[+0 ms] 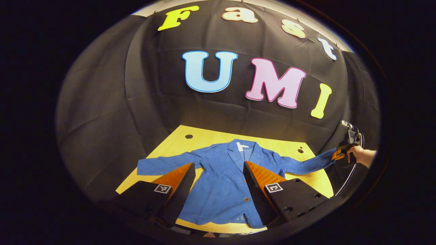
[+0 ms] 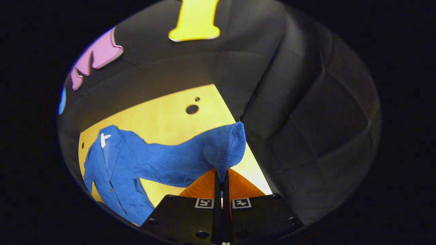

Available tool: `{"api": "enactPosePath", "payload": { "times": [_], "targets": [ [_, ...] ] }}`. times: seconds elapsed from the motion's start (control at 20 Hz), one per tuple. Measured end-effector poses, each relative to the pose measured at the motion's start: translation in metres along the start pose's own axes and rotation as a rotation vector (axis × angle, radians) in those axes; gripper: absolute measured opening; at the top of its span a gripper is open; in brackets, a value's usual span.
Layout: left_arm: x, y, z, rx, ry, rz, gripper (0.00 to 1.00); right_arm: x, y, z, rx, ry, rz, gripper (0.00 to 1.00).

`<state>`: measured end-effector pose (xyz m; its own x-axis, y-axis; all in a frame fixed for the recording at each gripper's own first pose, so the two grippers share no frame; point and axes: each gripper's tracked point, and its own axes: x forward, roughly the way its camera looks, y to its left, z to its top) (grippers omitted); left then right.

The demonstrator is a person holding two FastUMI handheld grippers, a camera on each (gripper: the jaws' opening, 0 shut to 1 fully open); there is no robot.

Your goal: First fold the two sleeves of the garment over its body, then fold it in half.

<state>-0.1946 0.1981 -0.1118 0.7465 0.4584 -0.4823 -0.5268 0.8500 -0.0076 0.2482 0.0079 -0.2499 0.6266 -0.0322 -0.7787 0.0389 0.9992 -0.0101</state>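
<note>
The blue jacket (image 1: 221,183), judged soft and light, is being pinched at its sleeve cuff (image 2: 224,149) by the right gripper (image 2: 221,180); the left gripper (image 1: 219,177) is being held agape above the bench (image 1: 204,136).

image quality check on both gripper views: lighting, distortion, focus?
Left gripper view: heavy fisheye bowing of the yellow wooden table; blue button-front jacket evenly lit and sharp; left tongs open. Right gripper view: table brightly lit, black cloth wall falls into shadow; right tongs shut on the jacket's blue sleeve cuff, knit texture crisp.
</note>
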Motion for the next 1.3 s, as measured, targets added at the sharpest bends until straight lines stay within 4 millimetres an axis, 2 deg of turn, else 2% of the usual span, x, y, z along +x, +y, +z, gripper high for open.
{"api": "enactPosePath", "payload": {
  "times": [0.15,0.2,0.3,0.35,0.45,0.5,0.6,0.7,0.8,0.95,1.0,1.05,1.1,1.15,1.25,1.3],
  "targets": [
    [-0.001,0.031,-0.004,-0.003,-0.013,-0.022,0.82,-0.054,0.059,0.046,-0.040,-0.131,0.040,0.05],
    [-0.003,0.040,-0.005,-0.015,-0.015,-0.027,0.82,-0.074,0.093,0.056,-0.058,-0.135,0.054,0.04],
    [-0.004,0.056,-0.009,-0.046,-0.017,-0.036,0.82,-0.099,0.158,0.083,-0.046,-0.199,0.135,0.05],
    [-0.007,0.066,-0.012,-0.056,-0.014,-0.031,0.82,-0.111,0.197,0.090,-0.031,-0.200,0.190,0.04],
    [-0.013,0.092,-0.018,-0.063,-0.019,0.008,0.82,-0.120,0.274,0.093,-0.036,-0.206,0.272,0.04],
    [-0.018,0.104,-0.021,-0.068,-0.018,0.031,0.83,-0.120,0.311,0.087,-0.046,-0.194,0.317,0.04],
    [-0.029,0.130,-0.031,-0.088,-0.004,0.078,0.83,-0.110,0.388,0.055,-0.065,-0.138,0.416,0.04],
    [-0.043,0.152,-0.045,-0.107,0.015,0.138,0.82,-0.083,0.451,0.010,-0.101,-0.068,0.482,0.04],
    [-0.061,0.178,-0.055,-0.124,0.017,0.213,0.82,-0.051,0.498,-0.035,-0.127,0.022,0.526,0.04],
    [-0.084,0.204,-0.075,-0.157,0.034,0.317,0.82,0.000,0.548,-0.096,-0.147,0.157,0.547,0.05],
    [-0.091,0.209,-0.082,-0.169,0.047,0.354,0.82,0.014,0.558,-0.112,-0.143,0.204,0.552,0.05],
    [-0.099,0.214,-0.086,-0.182,0.054,0.383,0.82,0.021,0.560,-0.127,-0.135,0.243,0.562,0.05],
    [-0.106,0.216,-0.089,-0.196,0.056,0.401,0.82,0.033,0.571,-0.132,-0.121,0.263,0.567,0.05],
    [-0.111,0.216,-0.091,-0.209,0.058,0.409,0.83,0.035,0.580,-0.138,-0.100,0.281,0.589,0.05],
    [-0.108,0.214,-0.103,-0.245,0.054,0.404,0.82,0.036,0.604,-0.148,-0.046,0.314,0.649,0.08],
    [-0.103,0.212,-0.120,-0.284,0.081,0.408,0.82,0.032,0.616,-0.152,-0.012,0.336,0.694,0.12]
  ]
}}
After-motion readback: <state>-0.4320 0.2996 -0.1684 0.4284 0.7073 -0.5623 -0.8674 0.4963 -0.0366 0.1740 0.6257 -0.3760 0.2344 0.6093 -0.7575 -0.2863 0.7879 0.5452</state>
